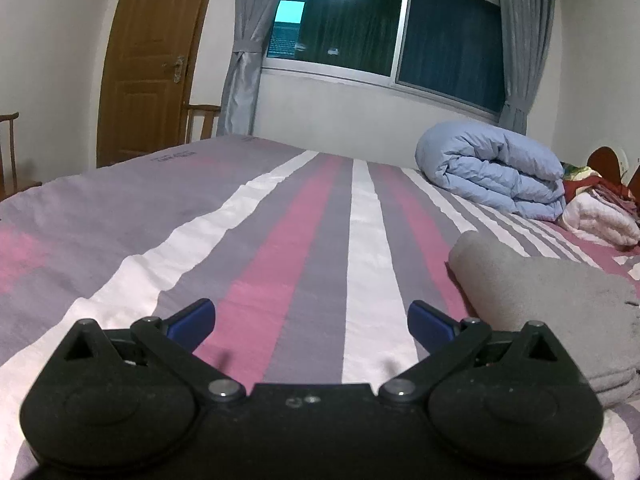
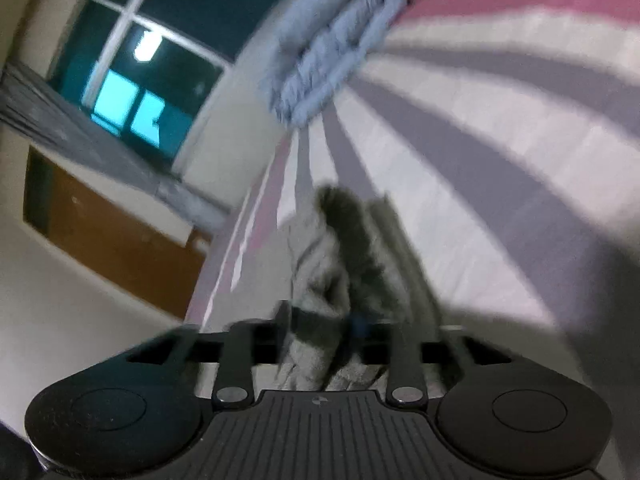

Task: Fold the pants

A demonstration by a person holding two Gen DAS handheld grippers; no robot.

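Note:
The grey pants (image 1: 560, 312) lie in a thick folded bundle on the striped bed sheet (image 1: 280, 220), to the right of my left gripper (image 1: 310, 316). That gripper hovers low over the sheet, open, its blue pads wide apart with nothing between them. The right wrist view is blurred and rolled sideways. There, my right gripper (image 2: 322, 324) is shut on a bunched fold of the grey pants (image 2: 320, 264), which run out ahead between its fingers over the sheet (image 2: 500, 184).
A rolled light-blue duvet (image 1: 492, 168) lies at the far right of the bed, with a pile of white and red laundry (image 1: 600, 216) beside it. Behind the bed are a window with grey curtains (image 1: 240, 80), a wooden door (image 1: 148, 60) and a chair (image 1: 200, 120).

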